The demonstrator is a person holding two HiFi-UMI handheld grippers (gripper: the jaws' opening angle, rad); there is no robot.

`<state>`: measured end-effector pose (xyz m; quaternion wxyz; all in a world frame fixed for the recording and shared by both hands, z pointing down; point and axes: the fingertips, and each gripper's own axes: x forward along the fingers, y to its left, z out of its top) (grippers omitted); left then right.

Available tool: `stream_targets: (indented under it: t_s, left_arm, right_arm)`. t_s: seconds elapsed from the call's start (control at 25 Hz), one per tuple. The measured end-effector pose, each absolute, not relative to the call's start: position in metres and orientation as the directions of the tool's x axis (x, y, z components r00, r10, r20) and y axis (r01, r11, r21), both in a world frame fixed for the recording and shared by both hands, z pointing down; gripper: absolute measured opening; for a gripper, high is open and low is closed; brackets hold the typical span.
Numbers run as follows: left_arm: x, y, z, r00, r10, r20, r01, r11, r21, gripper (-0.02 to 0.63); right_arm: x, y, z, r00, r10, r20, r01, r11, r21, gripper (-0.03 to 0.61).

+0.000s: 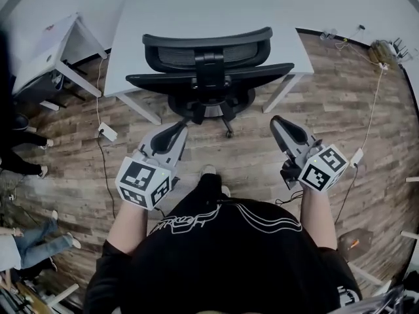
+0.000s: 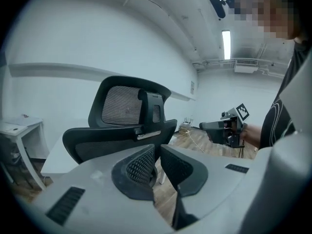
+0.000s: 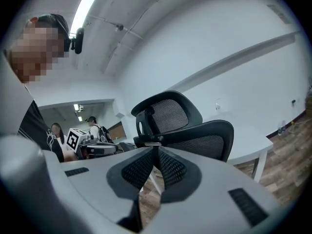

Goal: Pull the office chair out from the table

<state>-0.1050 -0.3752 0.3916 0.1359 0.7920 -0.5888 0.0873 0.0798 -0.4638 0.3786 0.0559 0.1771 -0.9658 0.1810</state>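
Note:
A black mesh-backed office chair is tucked under the white table, its backrest toward me. My left gripper hangs short of the chair's lower left, shut with nothing between its pads. My right gripper hovers to the chair's lower right, also shut and empty. In the left gripper view the chair fills the middle behind the closed jaws of the left gripper, and the other gripper shows at right. In the right gripper view the chair stands just beyond the right gripper.
A second white table stands at the left with a cable and power brick on the wood floor. More cables run along the right side. People's legs show at the far left edge. The chair's wheeled base sits between my grippers.

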Motion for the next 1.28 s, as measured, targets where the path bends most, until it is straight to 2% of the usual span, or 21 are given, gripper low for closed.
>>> stream_targets:
  t_s: [0.16,0.32,0.44,0.6,0.96,1.28]
  left_arm:
    - [-0.134,-0.385,0.388,0.268,-0.917,0.295,-0.964,-0.256,0.079,0.089]
    - [-0.168,-0.394,0.391,0.227,-0.927,0.299,-0.974,-0.209,0.092,0.11]
    - [-0.192,-0.403,0.392,0.206,-0.931,0.303,-0.979,-0.195,0.064,0.16]
    - [-0.226,-0.416,0.395,0.161,-0.93,0.331,-0.982,-0.185,-0.041,0.219]
    - [-0.275,-0.442,0.411,0.059,-0.894,0.443,-0.916,-0.225,-0.332,0.275]
    - [-0.29,-0.458,0.433,0.032,-0.857,0.514,-0.796,-0.333,-0.506,0.276]
  right_arm:
    - [0.073,-0.485,0.38,-0.907,-0.364,0.211,-0.407,0.887,-0.22,0.04]
    - [0.064,-0.508,0.369,-0.896,-0.383,0.225,-0.412,0.906,-0.098,0.07]
    - [0.057,-0.527,0.366,-0.871,-0.418,0.257,-0.428,0.904,0.019,0.143]
    - [0.051,-0.555,0.372,-0.786,-0.514,0.343,-0.426,0.853,0.302,0.263]
    - [0.055,-0.601,0.4,-0.637,-0.61,0.471,-0.366,0.778,0.511,0.278]
    - [0.057,-0.63,0.413,-0.56,-0.649,0.516,-0.25,0.725,0.641,0.278]
